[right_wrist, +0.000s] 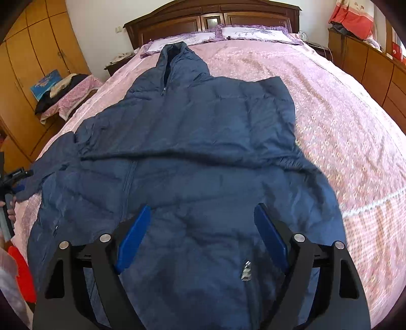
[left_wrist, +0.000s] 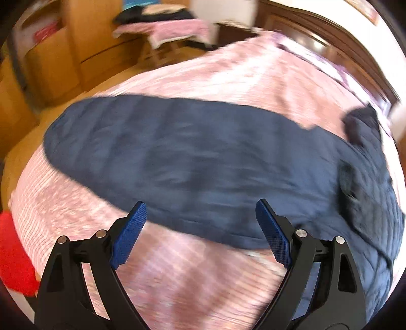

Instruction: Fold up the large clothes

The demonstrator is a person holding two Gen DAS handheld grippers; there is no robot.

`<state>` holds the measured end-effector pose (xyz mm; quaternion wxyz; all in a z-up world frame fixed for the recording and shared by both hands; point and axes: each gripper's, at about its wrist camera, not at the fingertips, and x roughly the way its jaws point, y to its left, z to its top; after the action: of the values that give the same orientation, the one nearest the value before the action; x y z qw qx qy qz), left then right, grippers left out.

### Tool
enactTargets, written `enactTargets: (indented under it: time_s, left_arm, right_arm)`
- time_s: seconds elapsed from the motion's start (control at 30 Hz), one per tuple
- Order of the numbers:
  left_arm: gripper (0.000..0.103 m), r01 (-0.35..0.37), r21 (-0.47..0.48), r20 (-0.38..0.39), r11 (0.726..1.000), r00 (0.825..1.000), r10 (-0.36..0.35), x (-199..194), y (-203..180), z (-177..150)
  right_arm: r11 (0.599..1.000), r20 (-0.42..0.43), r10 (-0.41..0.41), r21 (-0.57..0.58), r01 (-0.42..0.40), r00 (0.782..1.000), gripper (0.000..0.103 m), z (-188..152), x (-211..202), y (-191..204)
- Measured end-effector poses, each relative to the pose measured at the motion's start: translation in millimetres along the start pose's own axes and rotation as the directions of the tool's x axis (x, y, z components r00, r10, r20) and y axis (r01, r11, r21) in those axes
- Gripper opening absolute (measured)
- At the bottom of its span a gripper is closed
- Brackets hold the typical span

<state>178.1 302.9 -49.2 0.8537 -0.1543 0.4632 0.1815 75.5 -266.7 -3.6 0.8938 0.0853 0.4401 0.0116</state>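
A large navy padded hooded jacket (right_wrist: 192, 142) lies front up on the pink bedspread (right_wrist: 342, 121), hood toward the headboard. Its right sleeve is folded across the chest and its left sleeve (right_wrist: 50, 157) lies out to the left. My right gripper (right_wrist: 201, 215) is open and empty, hovering over the jacket's lower front near the hem. In the blurred left wrist view the left sleeve (left_wrist: 177, 152) stretches across the bedspread (left_wrist: 203, 279). My left gripper (left_wrist: 201, 213) is open and empty just above the sleeve's near edge. It also shows at the far left of the right wrist view (right_wrist: 12, 182).
Two pillows (right_wrist: 253, 33) and a dark wooden headboard (right_wrist: 213, 17) stand at the far end. Wooden wardrobes (right_wrist: 33, 63) line the left wall, a wooden dresser (right_wrist: 368, 61) the right. A stool with clothes (right_wrist: 63, 99) stands left of the bed. A red item (left_wrist: 15, 253) lies at the near left.
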Motion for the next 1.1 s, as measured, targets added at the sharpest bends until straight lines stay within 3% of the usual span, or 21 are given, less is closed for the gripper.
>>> enactTargets:
  time_s: [0.23, 0.43, 0.57, 0.7, 0.77, 0.87, 1.0, 1.1]
  left_arm:
    - [0.087, -0.079, -0.199, -0.036, 0.977, 0.997, 0.073, 40.2, 71.9, 1.3]
    - [0.087, -0.016, -0.332, -0.015, 0.943, 1.000, 0.012, 66.5, 110.1, 8.3]
    - [0.088, 0.000, -0.341, 0.006, 0.940, 1.000, 0.002, 77.9, 113.6, 17.4]
    - [0.088, -0.037, -0.292, 0.009, 0.956, 0.999, 0.042, 88.9, 106.4, 24.9]
    - [0.083, -0.047, -0.262, 0.020, 0.964, 0.998, 0.054, 89.5, 100.8, 25.8]
    - [0.065, -0.031, -0.234, 0.029, 0.972, 0.999, 0.039, 88.4, 98.2, 28.8]
    - [0.023, -0.002, -0.177, 0.043, 0.984, 0.999, 0.010, 78.2, 91.7, 32.1]
    - [0.010, 0.001, -0.146, 0.060, 0.989, 0.998, 0.008, 63.2, 86.2, 30.1]
  right_arm:
    - [0.998, -0.016, -0.004, 0.061, 0.005, 1.000, 0.084, -20.2, 4.4, 12.7]
    - [0.997, -0.024, -0.022, 0.070, 0.023, 0.999, 0.084, -26.1, 3.6, 18.1]
    - [0.996, -0.024, -0.040, 0.078, 0.041, 0.999, 0.084, -28.7, 1.3, 17.7]
    - [0.995, -0.046, -0.055, 0.082, 0.059, 0.997, 0.084, -32.4, 5.0, 17.3]
    - [0.995, -0.054, -0.054, 0.077, 0.058, 0.997, 0.084, -33.7, 6.9, 18.4]
    - [0.996, -0.055, -0.048, 0.071, 0.052, 0.997, 0.084, -35.0, 8.0, 21.7]
    - [0.998, -0.047, -0.034, 0.060, 0.037, 0.998, 0.088, -36.2, 7.6, 28.5]
    - [0.998, -0.039, -0.032, 0.054, 0.034, 0.999, 0.091, -36.2, 6.0, 32.1]
